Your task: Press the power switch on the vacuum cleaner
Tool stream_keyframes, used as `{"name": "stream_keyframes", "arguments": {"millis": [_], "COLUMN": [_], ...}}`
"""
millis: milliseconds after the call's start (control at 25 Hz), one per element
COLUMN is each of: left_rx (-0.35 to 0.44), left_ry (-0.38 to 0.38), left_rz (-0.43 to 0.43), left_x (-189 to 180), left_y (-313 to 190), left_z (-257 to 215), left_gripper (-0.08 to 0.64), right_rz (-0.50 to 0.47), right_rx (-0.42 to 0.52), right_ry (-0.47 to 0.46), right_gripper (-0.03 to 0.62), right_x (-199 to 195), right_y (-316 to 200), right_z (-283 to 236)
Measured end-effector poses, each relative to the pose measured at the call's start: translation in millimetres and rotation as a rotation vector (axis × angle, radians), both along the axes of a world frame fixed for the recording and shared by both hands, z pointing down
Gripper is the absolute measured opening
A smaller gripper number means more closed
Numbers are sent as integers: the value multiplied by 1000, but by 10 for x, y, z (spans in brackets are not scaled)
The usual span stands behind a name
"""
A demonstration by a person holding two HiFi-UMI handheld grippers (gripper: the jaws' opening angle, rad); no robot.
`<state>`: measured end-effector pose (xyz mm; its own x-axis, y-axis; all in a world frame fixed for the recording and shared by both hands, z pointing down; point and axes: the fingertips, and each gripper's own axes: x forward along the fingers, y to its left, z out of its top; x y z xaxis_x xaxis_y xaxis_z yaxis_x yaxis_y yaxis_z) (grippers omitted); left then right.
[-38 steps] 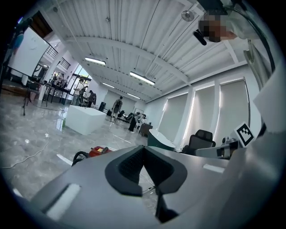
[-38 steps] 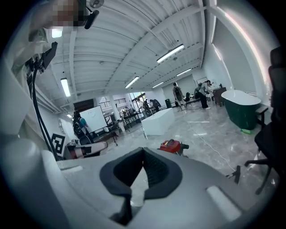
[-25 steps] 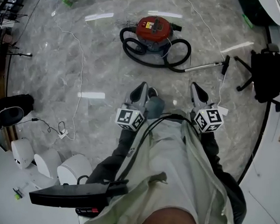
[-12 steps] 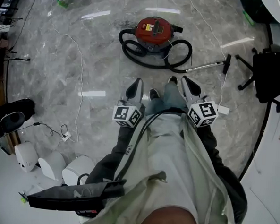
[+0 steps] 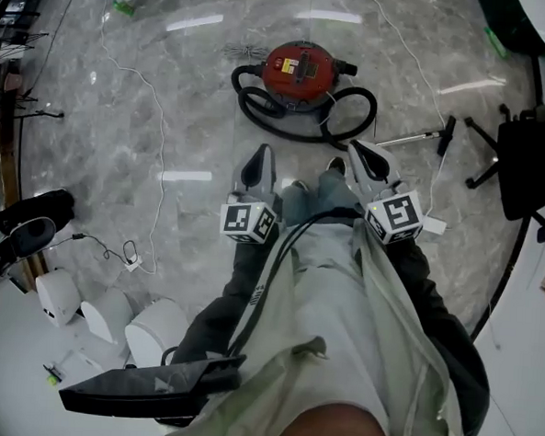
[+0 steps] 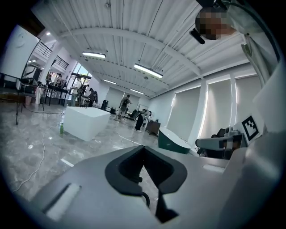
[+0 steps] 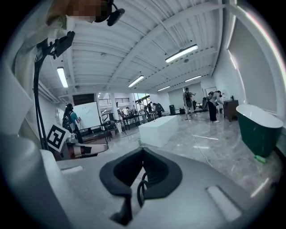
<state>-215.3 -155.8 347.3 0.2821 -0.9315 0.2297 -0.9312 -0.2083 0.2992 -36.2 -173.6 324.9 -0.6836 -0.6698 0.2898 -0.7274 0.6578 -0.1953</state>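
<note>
A round red vacuum cleaner stands on the grey marble floor ahead of me, with its black hose coiled round its near side. Its metal wand lies off to the right. A dark panel sits on its top; I cannot make out the switch. My left gripper and right gripper are held side by side in front of my body, well short of the vacuum. Both are shut with nothing in them. Neither gripper view shows the vacuum; the left gripper and right gripper face out across the hall.
A black office chair stands at the right. A thin white cable runs down the floor on the left to a plug. White domed objects sit at the lower left. A white block and people stand far off.
I have stepped toward the vacuum. Both grippers have moved forward with me and are closer to the hose. Their jaws have stayed shut.
</note>
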Motion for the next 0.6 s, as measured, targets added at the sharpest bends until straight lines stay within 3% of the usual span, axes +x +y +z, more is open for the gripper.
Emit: {"name": "stream_keyframes", "arguments": {"millis": [120, 280, 400, 600], "left_rx": [-23, -70, -118, -183], "left_ry": [3, -5, 0, -10], "left_rz": [-4, 43, 40, 70], "left_x": [77, 127, 22, -198], "left_y": [-187, -353, -541, -968], "left_z": [108, 348, 691, 1574], "left_gripper": [6, 6, 6, 6], "right_rz": [-23, -23, -12, 105], "right_rx": [35, 11, -37, -112], "right_ry": [35, 95, 151, 183], "right_gripper": [2, 2, 2, 2], "right_x": [25, -7, -57, -99], "right_y": [-180, -357, -581, -1034], "right_z": [59, 242, 643, 1556]}}
